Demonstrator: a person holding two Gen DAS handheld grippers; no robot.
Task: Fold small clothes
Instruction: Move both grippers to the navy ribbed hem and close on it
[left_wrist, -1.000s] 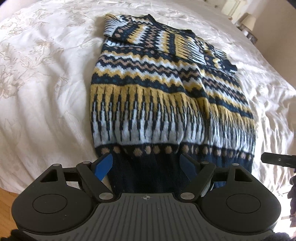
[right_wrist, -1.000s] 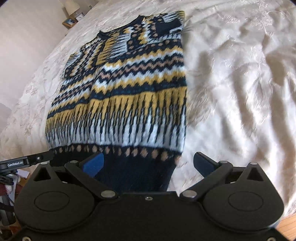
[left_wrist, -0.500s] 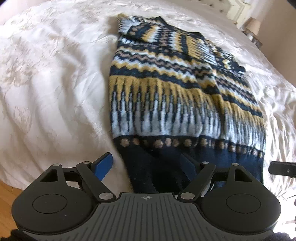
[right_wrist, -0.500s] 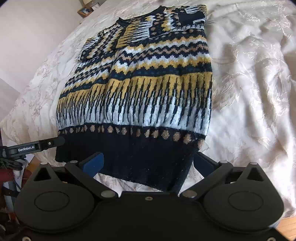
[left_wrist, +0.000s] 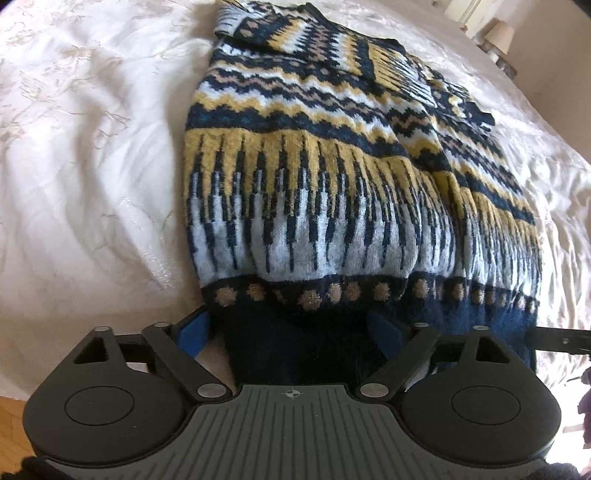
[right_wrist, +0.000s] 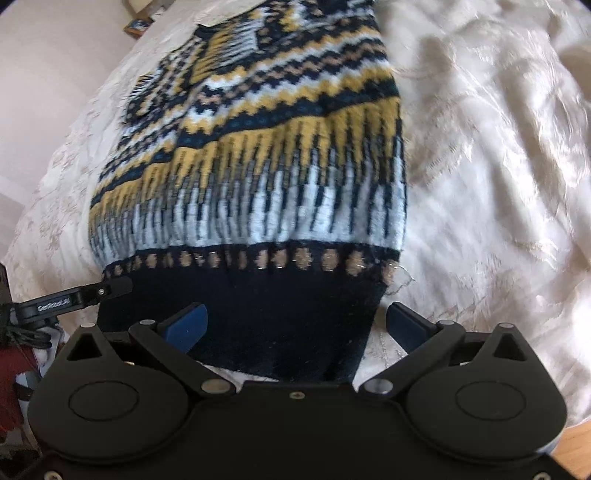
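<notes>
A knitted sweater (left_wrist: 332, 177) with navy, yellow, white and tan bands lies lengthwise on the white bedspread (left_wrist: 92, 166), its navy hem nearest me. My left gripper (left_wrist: 291, 332) is open, its blue fingers (left_wrist: 194, 328) either side of the hem's left part. My right gripper (right_wrist: 295, 325) is open over the hem's right part of the sweater (right_wrist: 266, 177), with the hem between its fingers (right_wrist: 186, 325). The sleeves look folded in at the far end. Whether the pads touch the cloth is unclear.
The bedspread (right_wrist: 498, 166) is creased and spreads wide on both sides. A lamp on a bedside stand (left_wrist: 498, 40) is at the far right. Wooden floor (left_wrist: 11, 410) shows below the bed's near edge. The other gripper's tip (right_wrist: 74, 299) appears at the left.
Both grippers have moved in closer and lower over the hem, which now lies between each pair of open fingers. The sweater fills more of both views.
</notes>
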